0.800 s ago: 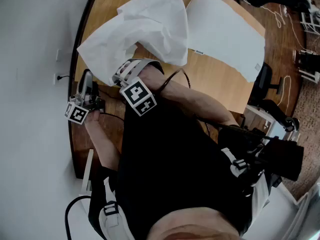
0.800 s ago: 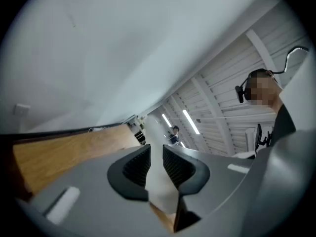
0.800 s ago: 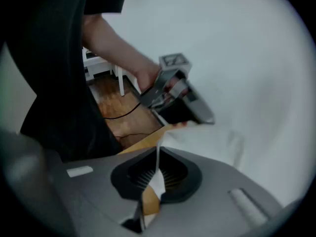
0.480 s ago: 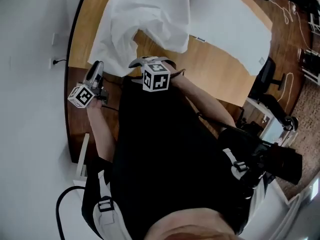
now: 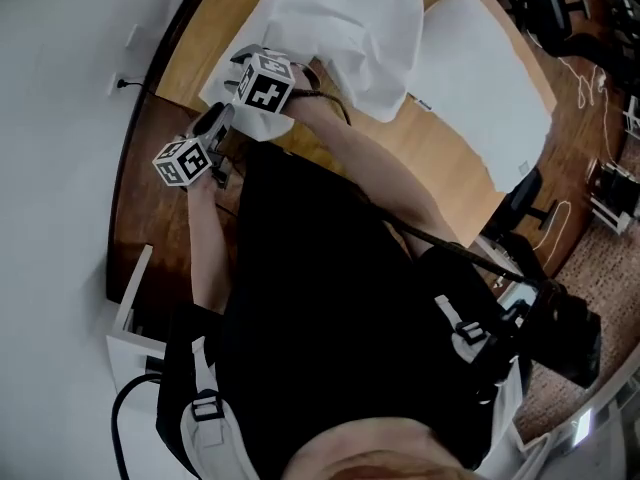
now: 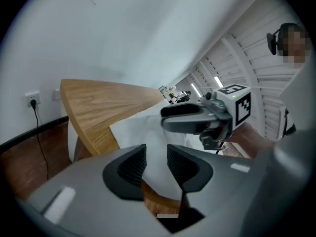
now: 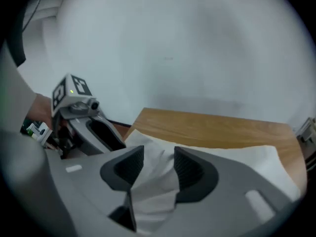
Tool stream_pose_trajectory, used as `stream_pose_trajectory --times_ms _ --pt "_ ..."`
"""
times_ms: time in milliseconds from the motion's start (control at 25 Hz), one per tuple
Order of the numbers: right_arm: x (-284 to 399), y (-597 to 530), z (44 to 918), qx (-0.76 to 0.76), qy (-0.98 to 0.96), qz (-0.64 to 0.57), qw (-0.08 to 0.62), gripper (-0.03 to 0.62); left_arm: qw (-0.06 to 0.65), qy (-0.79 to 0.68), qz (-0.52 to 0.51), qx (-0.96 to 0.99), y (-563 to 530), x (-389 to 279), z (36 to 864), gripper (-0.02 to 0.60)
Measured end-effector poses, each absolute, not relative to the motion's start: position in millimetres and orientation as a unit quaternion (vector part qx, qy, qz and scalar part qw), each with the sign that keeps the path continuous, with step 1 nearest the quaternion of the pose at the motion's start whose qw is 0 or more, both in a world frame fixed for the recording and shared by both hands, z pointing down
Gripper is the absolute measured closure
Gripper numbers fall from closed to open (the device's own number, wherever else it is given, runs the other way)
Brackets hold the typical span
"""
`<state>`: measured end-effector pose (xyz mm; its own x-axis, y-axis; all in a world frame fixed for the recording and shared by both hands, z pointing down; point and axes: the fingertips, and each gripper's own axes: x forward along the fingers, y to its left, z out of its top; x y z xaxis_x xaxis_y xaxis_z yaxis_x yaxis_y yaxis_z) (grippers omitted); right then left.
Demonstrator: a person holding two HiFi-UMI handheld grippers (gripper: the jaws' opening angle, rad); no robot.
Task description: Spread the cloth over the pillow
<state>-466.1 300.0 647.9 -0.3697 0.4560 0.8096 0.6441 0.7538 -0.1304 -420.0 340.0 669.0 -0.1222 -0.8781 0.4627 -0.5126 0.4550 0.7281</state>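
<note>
A crumpled white cloth [image 5: 350, 18] lies on the wooden table [image 5: 420, 158], with the white pillow [image 5: 480, 78] flat to its right. My right gripper [image 5: 238, 63] sits at the cloth's near left corner. In the right gripper view a bunched fold of cloth [image 7: 153, 181] fills the gap of the right gripper [image 7: 159, 164], which is shut on it. My left gripper [image 5: 218, 120] hovers just beside it at the table's edge. Its jaws [image 6: 156, 157] stand a little apart with nothing between them; the cloth [image 6: 143, 132] lies beyond.
A white wall runs along the left, with a socket [image 5: 125, 83] and cable low on it. An office chair [image 5: 525, 203] stands past the table's right end on the dark wooden floor. The person's black-clad body fills the lower picture.
Both grippers have travelled up the picture to the cloth's near left corner, the right one furthest. The cloth's left part has been drawn in. The head camera has swung too.
</note>
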Motion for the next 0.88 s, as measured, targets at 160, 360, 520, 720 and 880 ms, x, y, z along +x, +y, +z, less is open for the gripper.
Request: stream_pose_trajectory --times_ms 160,360,520,720,880 --pt "-463 314 673 -0.344 -0.798 -0.158 0.469 0.535 0.447 -0.72 -0.209 0.488 339 -421 664 0.465" --pt "-445 274 580 -0.302 -0.829 -0.196 0.428 0.577 0.398 -0.704 -0.267 0.524 344 -426 633 0.465" --pt "-431 214 536 -0.234 -0.859 -0.177 0.419 0.576 0.341 -0.694 -0.316 0.55 346 -449 603 0.465" --pt "-402 199 563 -0.207 -0.877 -0.09 0.424 0.574 0.348 -0.65 -0.289 0.61 281 -439 598 0.445" --pt "-387 197 566 -0.187 -0.881 -0.093 0.425 0.571 0.343 -0.616 -0.291 0.647 239 -416 584 0.445"
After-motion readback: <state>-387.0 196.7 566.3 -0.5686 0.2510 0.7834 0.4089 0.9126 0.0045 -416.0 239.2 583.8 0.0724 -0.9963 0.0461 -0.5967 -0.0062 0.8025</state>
